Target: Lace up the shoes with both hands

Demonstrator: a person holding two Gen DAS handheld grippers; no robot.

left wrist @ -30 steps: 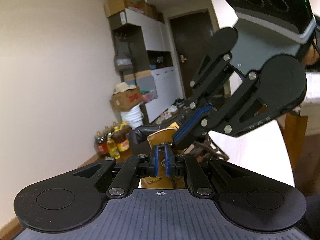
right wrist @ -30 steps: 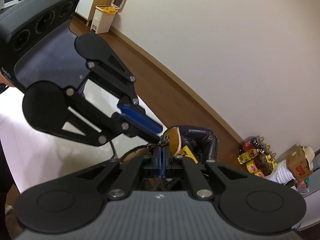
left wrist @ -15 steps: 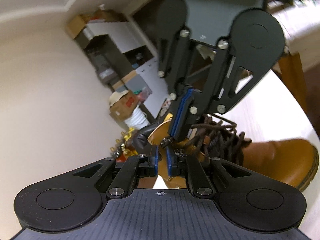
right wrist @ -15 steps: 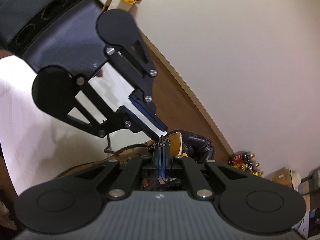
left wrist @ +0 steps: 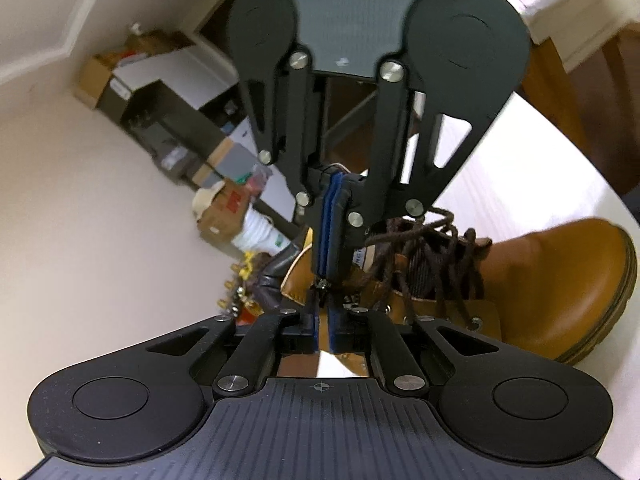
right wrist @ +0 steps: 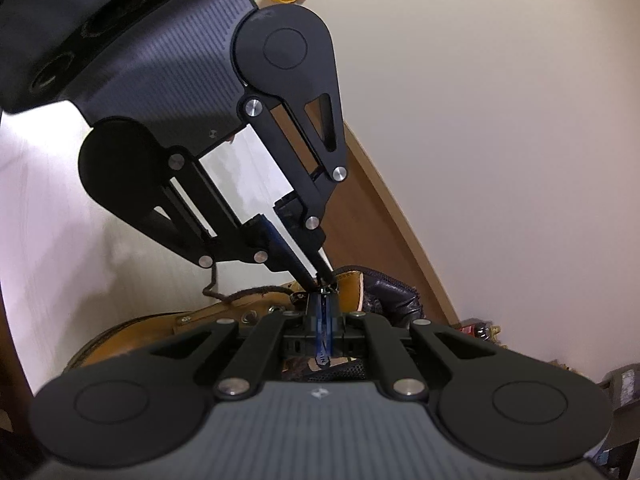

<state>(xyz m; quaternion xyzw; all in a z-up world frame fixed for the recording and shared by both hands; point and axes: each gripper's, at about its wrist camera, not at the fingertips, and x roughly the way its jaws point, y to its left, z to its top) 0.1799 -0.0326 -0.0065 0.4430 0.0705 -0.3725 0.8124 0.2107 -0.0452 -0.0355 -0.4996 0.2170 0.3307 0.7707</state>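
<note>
- Right now both grippers meet tip to tip over the collar of a tan leather boot (left wrist: 552, 280) that lies on a white tabletop (left wrist: 520, 168).
- Just ahead of the left gripper (left wrist: 323, 300), its blue-padded jaws have just been closing; a thin slit of light shows between the pads further back, and at the tips they pinch the dark tip of the brown lace (left wrist: 424, 248).
- Opposite it, the right gripper (left wrist: 326, 272) points back toward it, blue pads pressed flat together, its tips nipping the same lace end from the far side.
- Seen from the right wrist, the right gripper's (right wrist: 322, 300) pads sit flush with the lace tip caught at the front, and the left gripper (right wrist: 320, 274) comes down onto that spot at a slant.
- Off to the side of the jaws, loose lace loops cross the boot's ribbed tongue (left wrist: 418, 276).
- Beyond the jaws, the dark padded collar (right wrist: 390, 292) rises just behind the meeting point.
</note>
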